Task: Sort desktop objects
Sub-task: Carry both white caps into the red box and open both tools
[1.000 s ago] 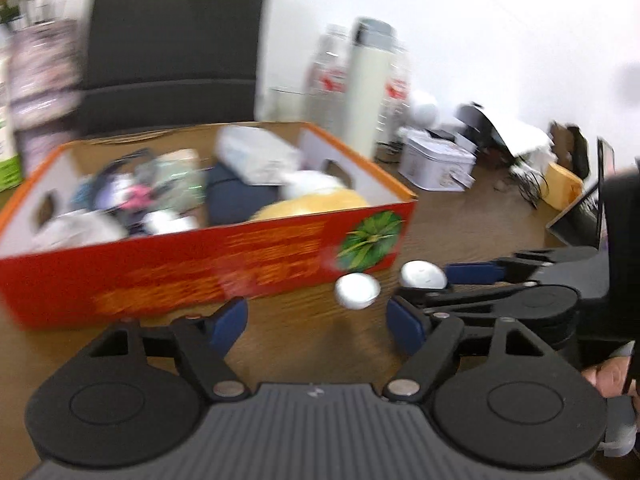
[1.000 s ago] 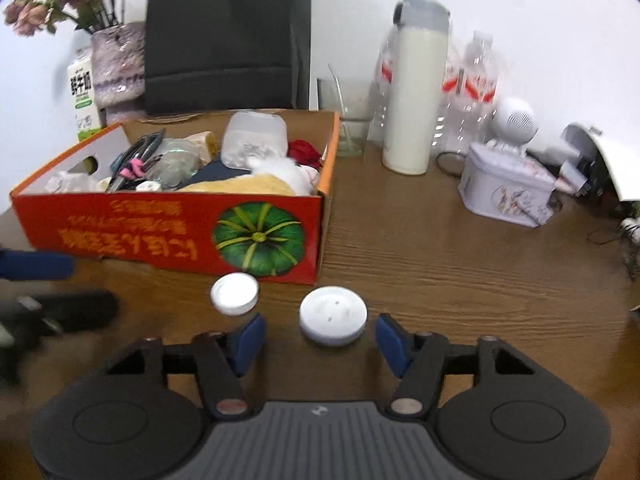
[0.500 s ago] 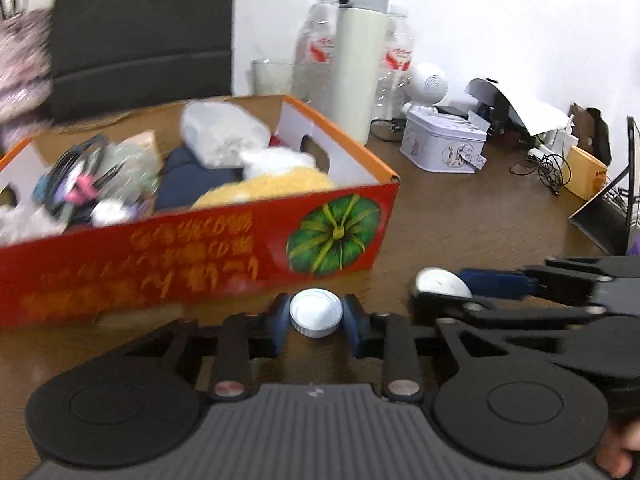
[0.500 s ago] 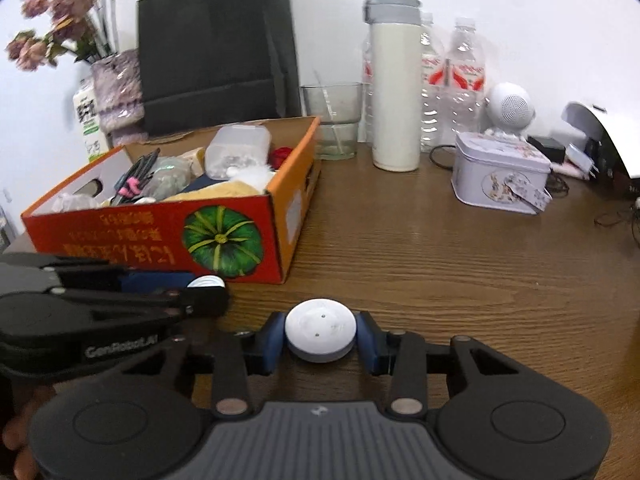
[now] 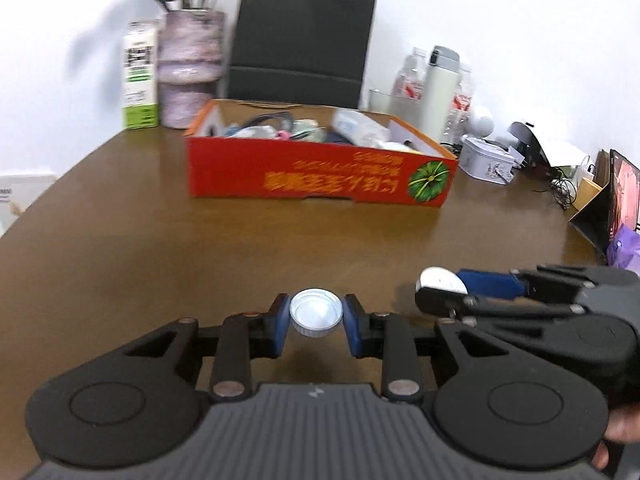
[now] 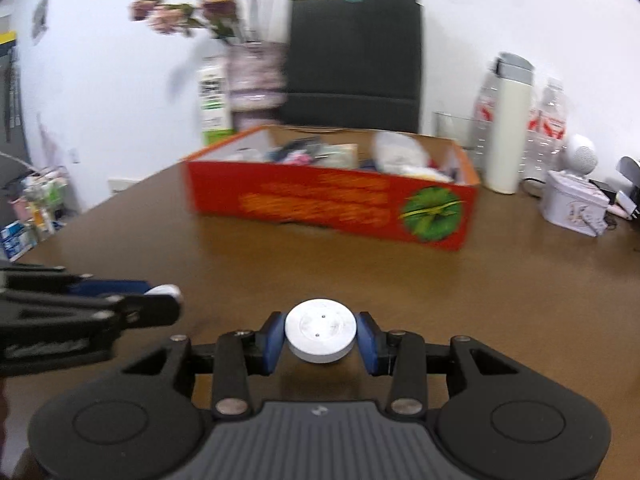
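My left gripper [image 5: 316,314] is shut on a small white bottle cap [image 5: 316,317], hollow side up, held over the brown table [image 5: 160,248]. My right gripper [image 6: 320,336] is shut on a white round disc [image 6: 320,335] with two tiny holes in its top. Each gripper shows in the other's view: the right gripper [image 5: 442,286] with the white disc [image 5: 440,278] at the right, the left gripper [image 6: 160,296] at the left with a sliver of the cap [image 6: 162,290]. The red cardboard box [image 5: 320,176] full of small items stands well beyond both.
Behind the box are a black paper bag [image 5: 300,40], a vase of flowers [image 5: 188,68], a milk carton [image 5: 138,76], a white flask [image 6: 510,128], water bottles [image 6: 550,128] and a small tin [image 6: 574,202]. A hand [image 5: 612,440] shows at the right edge.
Both grippers closed on their white items beside the box, then drew back from it together. The box now stands much farther away.
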### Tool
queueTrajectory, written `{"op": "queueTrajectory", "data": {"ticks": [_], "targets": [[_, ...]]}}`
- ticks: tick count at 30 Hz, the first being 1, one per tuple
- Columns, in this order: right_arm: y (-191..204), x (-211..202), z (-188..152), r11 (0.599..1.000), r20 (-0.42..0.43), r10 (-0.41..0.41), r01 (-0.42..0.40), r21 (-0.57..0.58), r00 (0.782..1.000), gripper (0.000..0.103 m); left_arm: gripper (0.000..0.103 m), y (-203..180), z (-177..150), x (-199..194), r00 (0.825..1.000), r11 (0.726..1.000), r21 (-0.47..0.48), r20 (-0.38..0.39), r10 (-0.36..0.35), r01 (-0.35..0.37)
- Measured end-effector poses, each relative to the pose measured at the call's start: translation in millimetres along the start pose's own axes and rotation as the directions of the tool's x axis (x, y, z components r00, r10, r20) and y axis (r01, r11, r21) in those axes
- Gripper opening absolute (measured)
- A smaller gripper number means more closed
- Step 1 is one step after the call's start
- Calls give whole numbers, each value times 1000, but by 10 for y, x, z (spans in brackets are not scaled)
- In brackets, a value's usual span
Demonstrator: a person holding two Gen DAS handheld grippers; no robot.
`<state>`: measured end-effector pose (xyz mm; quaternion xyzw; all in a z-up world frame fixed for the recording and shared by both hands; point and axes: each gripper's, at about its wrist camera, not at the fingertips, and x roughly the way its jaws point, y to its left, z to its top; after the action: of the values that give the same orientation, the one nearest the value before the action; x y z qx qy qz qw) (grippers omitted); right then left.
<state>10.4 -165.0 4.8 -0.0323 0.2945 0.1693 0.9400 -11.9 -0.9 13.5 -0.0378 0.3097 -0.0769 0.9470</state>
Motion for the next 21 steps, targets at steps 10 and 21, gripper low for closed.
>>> {"op": "queueTrajectory", "data": {"ticks": [10,21], "targets": [[471,-468,-341,998,-18,-43,44,39,999,38,29,227,-387,-293,1000,1000,-16,-17,-14,14],[426,-674,-279,997,16,-32,31,70,999,38,29,222,-307,-412,999,999,-20,22,-39,40]]}}
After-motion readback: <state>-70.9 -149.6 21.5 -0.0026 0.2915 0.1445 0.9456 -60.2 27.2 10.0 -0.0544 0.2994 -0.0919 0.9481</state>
